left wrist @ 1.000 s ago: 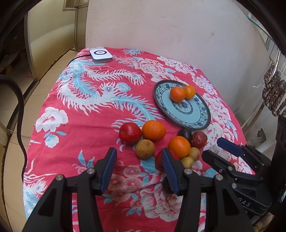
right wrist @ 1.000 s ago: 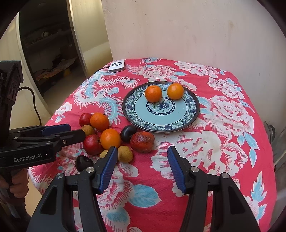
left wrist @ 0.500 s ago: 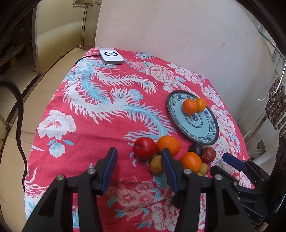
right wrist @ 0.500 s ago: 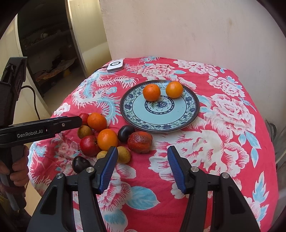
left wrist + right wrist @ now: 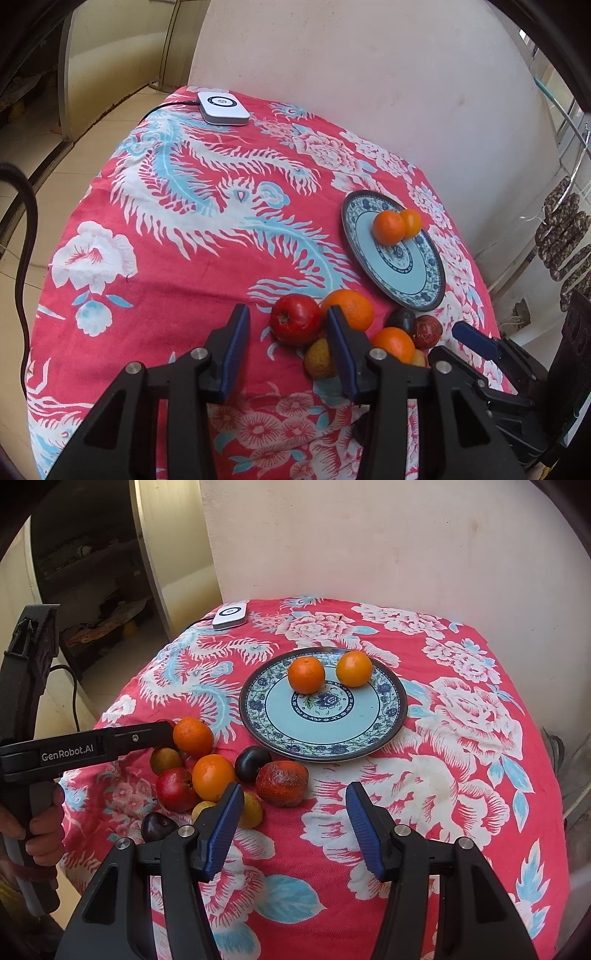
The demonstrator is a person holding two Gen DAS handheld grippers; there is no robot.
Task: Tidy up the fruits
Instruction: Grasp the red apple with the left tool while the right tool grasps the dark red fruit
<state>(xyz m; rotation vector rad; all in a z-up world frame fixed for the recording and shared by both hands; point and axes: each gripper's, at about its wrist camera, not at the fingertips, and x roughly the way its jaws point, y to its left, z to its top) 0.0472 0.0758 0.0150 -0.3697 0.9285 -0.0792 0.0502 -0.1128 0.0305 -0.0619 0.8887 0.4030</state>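
Note:
A blue patterned plate (image 5: 384, 734) (image 5: 424, 284) holds two oranges (image 5: 306, 674) (image 5: 354, 668). A heap of loose fruit lies left of it: two oranges (image 5: 192, 736) (image 5: 213, 777), a red apple (image 5: 173, 789) (image 5: 294, 319), a dark plum (image 5: 253, 763), a mottled red fruit (image 5: 282, 782), small yellow-brown fruits (image 5: 251, 811) and a dark fruit (image 5: 158, 825). My left gripper (image 5: 284, 349) is open and empty, just before the red apple. My right gripper (image 5: 293, 825) is open and empty, near the table's front, right of the heap.
A red floral cloth (image 5: 461, 775) covers the round table against a white wall. A white device (image 5: 222, 108) with a cable sits at the far edge. A doorway and tiled floor lie to the left.
My left gripper has swung left and lowered toward the red apple and orange. My right gripper has barely moved.

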